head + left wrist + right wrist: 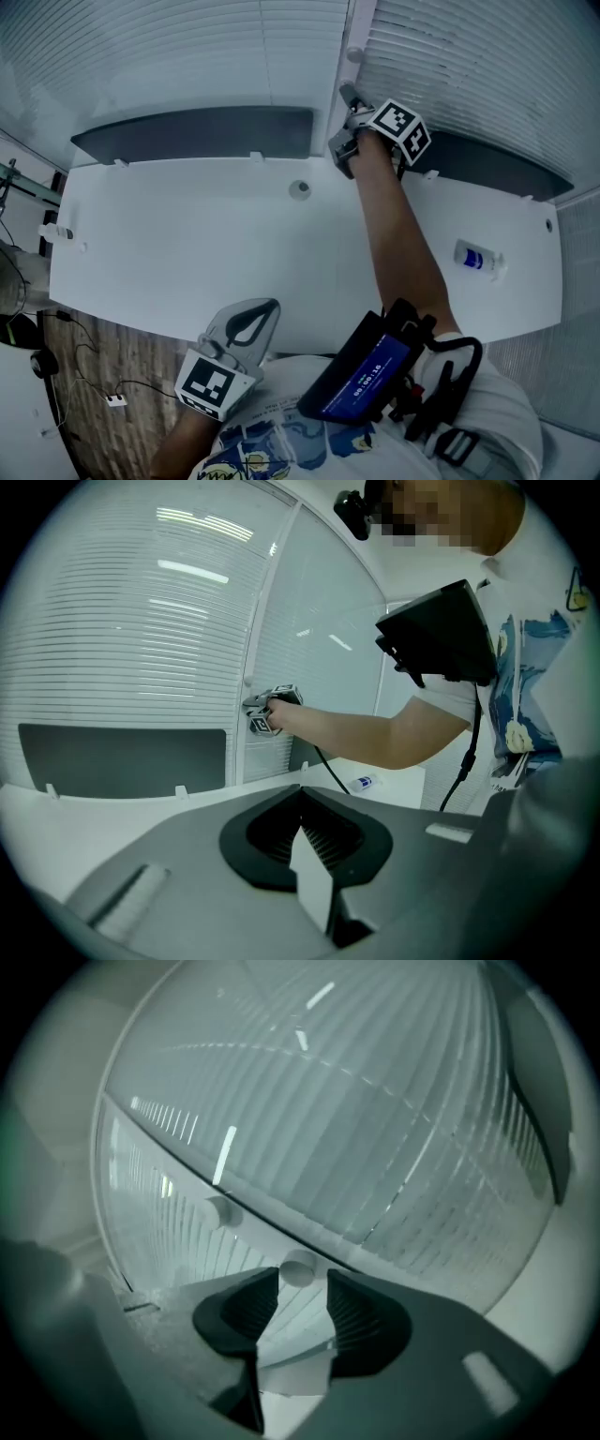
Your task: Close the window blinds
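Head view: 2 blinds point(187, 56) hung far, w/ a frame point(349, 28) btwn; 1 bottle point(476, 257) lay right on the table point(187, 244). Right gripper point(348, 94) was at the frame, left gripper point(267, 309) near.
Left gripper view: its jaws met, empty.
Right gripper view alone showed the right jaws: wide apart, 1 of 2 knobs point(298, 1267) at their tips.

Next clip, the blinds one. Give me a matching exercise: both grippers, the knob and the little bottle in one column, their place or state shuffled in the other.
1. left gripper
2. right gripper
3. knob
4. bottle

A. lies on the white table
B. jaws apart, up at the window frame
C. jaws together, empty, low near the person
D. on that frame, at the open jaws' tips

Pairs: 1-C, 2-B, 3-D, 4-A
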Demonstrator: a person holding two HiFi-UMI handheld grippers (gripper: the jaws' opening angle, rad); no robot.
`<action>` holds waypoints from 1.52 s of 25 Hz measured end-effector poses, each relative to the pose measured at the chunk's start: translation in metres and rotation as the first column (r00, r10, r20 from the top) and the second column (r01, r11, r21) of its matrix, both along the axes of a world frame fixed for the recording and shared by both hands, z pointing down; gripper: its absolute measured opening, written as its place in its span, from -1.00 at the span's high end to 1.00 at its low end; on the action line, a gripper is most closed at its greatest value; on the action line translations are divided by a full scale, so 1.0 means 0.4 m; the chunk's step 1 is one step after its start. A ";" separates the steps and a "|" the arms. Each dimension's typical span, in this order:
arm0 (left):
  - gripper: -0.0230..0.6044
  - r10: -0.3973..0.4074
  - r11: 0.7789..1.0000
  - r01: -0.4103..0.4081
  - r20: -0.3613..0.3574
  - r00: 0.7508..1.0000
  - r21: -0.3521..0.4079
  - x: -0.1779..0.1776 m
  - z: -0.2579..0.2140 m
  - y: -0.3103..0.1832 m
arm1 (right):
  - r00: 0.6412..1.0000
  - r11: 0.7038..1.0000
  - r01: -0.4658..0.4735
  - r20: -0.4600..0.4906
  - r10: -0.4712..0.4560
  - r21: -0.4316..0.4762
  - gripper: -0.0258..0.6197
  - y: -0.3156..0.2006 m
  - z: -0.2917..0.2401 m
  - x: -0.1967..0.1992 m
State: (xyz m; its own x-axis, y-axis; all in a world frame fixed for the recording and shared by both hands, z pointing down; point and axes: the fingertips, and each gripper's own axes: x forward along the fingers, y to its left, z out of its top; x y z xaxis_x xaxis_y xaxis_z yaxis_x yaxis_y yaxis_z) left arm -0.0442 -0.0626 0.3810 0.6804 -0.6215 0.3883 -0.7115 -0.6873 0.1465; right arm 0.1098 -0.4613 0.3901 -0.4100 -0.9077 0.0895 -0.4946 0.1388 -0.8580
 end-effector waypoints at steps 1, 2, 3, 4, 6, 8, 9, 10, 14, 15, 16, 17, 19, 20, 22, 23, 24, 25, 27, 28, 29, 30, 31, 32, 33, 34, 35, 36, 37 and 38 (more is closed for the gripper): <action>0.92 0.002 1.000 -0.002 0.001 1.000 0.002 0.001 0.002 0.000 | 0.998 1.000 -0.002 0.065 0.003 -0.010 0.45 -0.002 0.007 0.002; 0.91 0.003 1.000 -0.003 0.002 1.000 0.005 0.002 0.004 0.000 | 0.992 1.000 -0.002 0.129 0.004 -0.015 0.45 -0.004 0.011 0.003; 0.92 0.002 1.000 -0.002 0.003 1.000 0.005 0.002 0.005 0.001 | 0.982 1.000 0.002 0.190 0.001 -0.017 0.45 -0.007 0.012 0.001; 0.92 0.002 1.000 -0.003 0.004 1.000 0.007 0.001 0.008 0.001 | 0.970 1.000 0.007 0.242 -0.003 -0.018 0.45 -0.008 0.013 -0.001; 0.92 0.007 1.000 -0.007 0.011 1.000 0.018 -0.002 0.017 0.003 | 0.946 1.000 0.015 0.324 -0.009 -0.016 0.45 -0.009 0.016 -0.004; 0.91 0.008 1.000 -0.009 0.013 1.000 0.020 -0.003 0.020 0.004 | 0.917 1.000 0.021 0.399 -0.013 -0.015 0.45 -0.008 0.018 -0.007; 0.92 0.007 1.000 -0.007 0.012 1.000 0.018 -0.002 0.020 0.004 | 0.902 1.000 0.023 0.431 -0.015 -0.014 0.45 -0.009 0.019 -0.008; 0.92 0.005 1.000 -0.005 0.011 1.000 0.014 -0.002 0.020 0.004 | 0.890 1.000 0.024 0.457 -0.015 -0.014 0.45 -0.010 0.022 -0.008; 0.92 -0.001 1.000 0.001 0.009 1.000 0.004 -0.001 0.018 0.003 | 0.835 1.000 0.029 0.549 -0.022 -0.005 0.45 -0.020 0.033 -0.003; 0.92 -0.001 1.000 0.001 0.009 1.000 0.003 -0.001 0.018 0.003 | 0.824 1.000 0.029 0.566 -0.027 0.006 0.45 -0.020 0.028 -0.003; 0.92 -0.002 1.000 0.002 0.010 1.000 0.003 -0.003 0.019 0.004 | 0.815 0.999 0.030 0.578 -0.034 0.017 0.42 -0.021 0.021 -0.004; 0.92 -0.003 1.000 0.003 0.009 1.000 0.002 -0.004 0.020 0.004 | 0.810 0.999 0.031 0.585 -0.039 0.024 0.41 -0.022 0.014 -0.005; 0.92 -0.004 1.000 0.004 0.010 1.000 0.005 -0.006 0.023 0.004 | 0.803 0.999 0.036 0.594 -0.044 0.024 0.41 -0.031 0.008 -0.009; 0.92 -0.003 1.000 0.003 0.012 1.000 0.009 -0.006 0.024 0.005 | 0.801 0.999 0.035 0.597 -0.040 0.020 0.41 -0.036 0.009 -0.007; 0.92 -0.002 1.000 0.002 0.013 1.000 0.013 -0.006 0.024 0.005 | 0.801 1.000 0.027 0.598 -0.030 0.015 0.41 -0.042 0.012 0.000; 0.92 -0.003 1.000 0.003 0.013 1.000 0.014 -0.007 0.023 0.005 | 0.803 1.000 0.024 0.595 -0.029 0.016 0.41 -0.043 0.012 0.002; 0.92 -0.004 1.000 0.004 0.013 1.000 0.014 -0.008 0.023 0.005 | 0.807 1.000 0.024 0.590 -0.030 0.017 0.41 -0.043 0.012 0.003; 0.92 -0.006 1.000 0.006 0.013 1.000 0.014 -0.008 0.024 0.004 | 0.812 1.000 0.025 0.583 -0.030 0.018 0.41 -0.043 0.013 0.003; 0.92 -0.008 1.000 0.008 0.011 1.000 0.011 -0.009 0.026 0.004 | 0.824 1.000 0.025 0.566 -0.027 0.011 0.46 -0.043 0.019 0.002; 0.92 -0.007 1.000 0.007 0.010 1.000 0.010 -0.008 0.026 0.005 | 0.832 1.000 0.023 0.555 -0.022 0.005 0.48 -0.042 0.023 0.002; 0.92 -0.005 1.000 0.005 0.009 1.000 0.011 -0.006 0.026 0.005 | 0.841 1.000 0.019 0.541 -0.015 -0.003 0.48 -0.041 0.025 0.002; 0.92 -0.002 1.000 0.002 0.010 1.000 0.013 -0.006 0.024 0.005 | 0.852 1.000 0.014 0.524 -0.007 -0.010 0.49 -0.039 0.023 0.002; 0.92 -0.001 1.000 0.001 0.011 1.000 0.015 -0.006 0.023 0.004 | 0.864 1.000 0.009 0.504 -0.001 -0.013 0.51 -0.036 0.019 0.000; 0.92 -0.001 1.000 0.001 0.011 1.000 0.017 -0.007 0.022 0.003 | 0.876 1.000 0.003 0.482 0.004 -0.014 0.53 -0.033 0.013 -0.003; 0.92 -0.003 1.000 0.002 0.011 1.000 0.018 -0.009 0.022 0.002 | 0.888 1.000 -0.001 0.460 0.009 -0.017 0.53 -0.030 0.009 -0.005; 0.92 -0.004 1.000 0.004 0.010 1.000 0.019 -0.009 0.021 0.002 | 0.899 1.000 -0.004 0.437 0.012 -0.020 0.53 -0.027 0.006 -0.006; 0.92 -0.005 1.000 0.005 0.010 1.000 0.021 -0.010 0.020 0.001 | 0.911 1.000 -0.007 0.412 0.015 -0.022 0.53 -0.027 0.004 -0.006; 0.92 -0.005 1.000 0.005 0.010 1.000 0.022 -0.011 0.019 0.000 | 0.923 1.000 -0.009 0.385 0.017 -0.024 0.53 -0.027 0.003 -0.005; 0.92 -0.007 1.000 0.006 0.010 1.000 0.019 -0.011 0.017 -0.001 | 0.935 1.000 -0.010 0.353 0.018 -0.025 0.53 -0.029 0.001 -0.004; 0.92 -0.010 1.000 0.010 0.008 1.000 0.011 -0.010 0.015 -0.002 | 0.948 1.000 -0.011 0.318 0.019 -0.028 0.53 -0.030 -0.001 -0.003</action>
